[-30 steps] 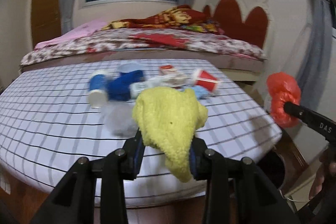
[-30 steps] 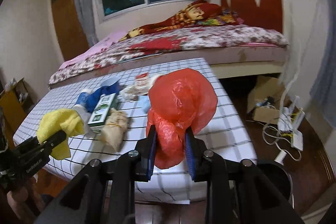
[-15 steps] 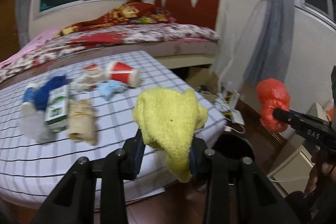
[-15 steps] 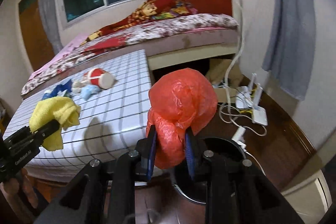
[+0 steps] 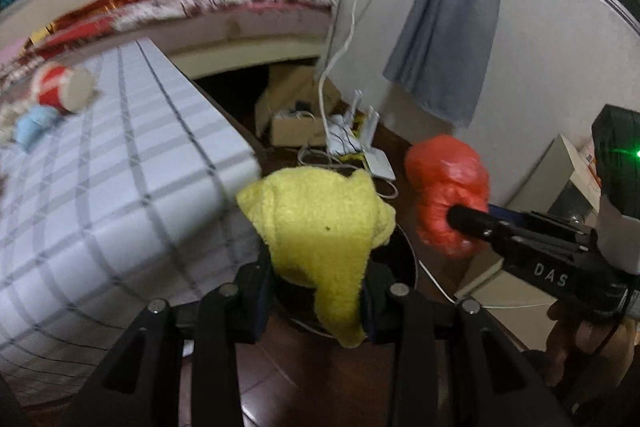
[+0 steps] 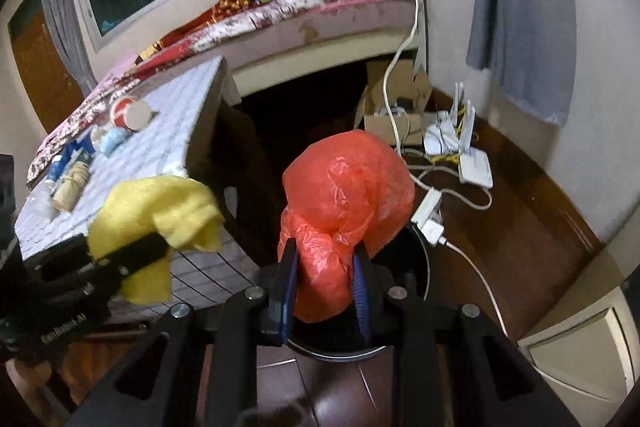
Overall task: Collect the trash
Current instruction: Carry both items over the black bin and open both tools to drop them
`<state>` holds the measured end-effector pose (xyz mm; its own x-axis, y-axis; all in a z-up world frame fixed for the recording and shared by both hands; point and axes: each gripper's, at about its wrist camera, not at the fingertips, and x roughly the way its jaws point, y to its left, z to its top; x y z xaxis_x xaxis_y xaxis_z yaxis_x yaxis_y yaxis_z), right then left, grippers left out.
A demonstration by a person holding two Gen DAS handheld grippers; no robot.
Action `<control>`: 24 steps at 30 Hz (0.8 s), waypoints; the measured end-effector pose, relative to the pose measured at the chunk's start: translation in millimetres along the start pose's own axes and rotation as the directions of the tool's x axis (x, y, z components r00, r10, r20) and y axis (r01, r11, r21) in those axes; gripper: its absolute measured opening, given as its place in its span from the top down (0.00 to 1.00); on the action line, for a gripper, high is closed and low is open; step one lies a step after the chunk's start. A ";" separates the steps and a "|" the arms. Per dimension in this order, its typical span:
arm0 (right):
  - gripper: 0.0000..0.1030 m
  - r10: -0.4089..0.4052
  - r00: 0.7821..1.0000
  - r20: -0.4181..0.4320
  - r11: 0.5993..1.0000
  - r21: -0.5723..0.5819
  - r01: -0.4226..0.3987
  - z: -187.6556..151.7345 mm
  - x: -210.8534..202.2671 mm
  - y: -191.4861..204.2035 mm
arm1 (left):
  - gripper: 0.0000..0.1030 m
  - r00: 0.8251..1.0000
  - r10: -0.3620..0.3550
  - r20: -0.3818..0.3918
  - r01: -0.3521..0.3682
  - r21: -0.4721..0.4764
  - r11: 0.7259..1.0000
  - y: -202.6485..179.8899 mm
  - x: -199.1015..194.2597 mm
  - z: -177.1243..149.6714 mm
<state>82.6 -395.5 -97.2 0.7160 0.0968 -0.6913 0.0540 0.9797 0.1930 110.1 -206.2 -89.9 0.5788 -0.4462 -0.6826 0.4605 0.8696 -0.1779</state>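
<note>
Behind the tools pinching yellow cloth [image 5: 320, 223] and red bag [image 6: 344, 203], a dark bin [image 6: 412, 267] sits mostly hidden.

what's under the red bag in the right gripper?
Directly below the red plastic bag, a dark round bin stands on the wooden floor; only its rim and part of its wall show. The bag and the right gripper hide its inside.

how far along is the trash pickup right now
Midway. In hand: the left gripper is shut on a yellow cloth, the right gripper on a red plastic bag, both above the dark bin on the floor, nothing dropped yet. Left: a red cup and other scraps on the checked table.
</note>
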 end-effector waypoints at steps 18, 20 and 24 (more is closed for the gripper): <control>0.01 -0.160 0.982 -0.101 0.986 0.039 0.165 -39.1 39.1 -48.7 | 0.01 0.986 0.161 -0.033 -0.163 -0.074 0.984 24.5 -0.9 -28.3; 0.01 -0.170 0.983 -0.076 0.984 0.047 0.174 -38.1 28.8 -40.3 | 0.01 0.984 0.179 -0.025 -0.180 -0.065 0.981 26.7 -1.6 -22.1; 0.01 -0.169 0.985 -0.038 0.985 0.037 0.171 -30.1 14.0 -19.8 | 0.01 0.979 0.203 0.019 -0.201 -0.062 0.978 31.6 -20.1 -14.4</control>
<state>70.6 -408.2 -131.7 0.6699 -0.0640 -0.7397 0.2014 0.9746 0.0981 103.3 -166.7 -92.0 0.6730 -0.2647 -0.6906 0.2919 0.9530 -0.0807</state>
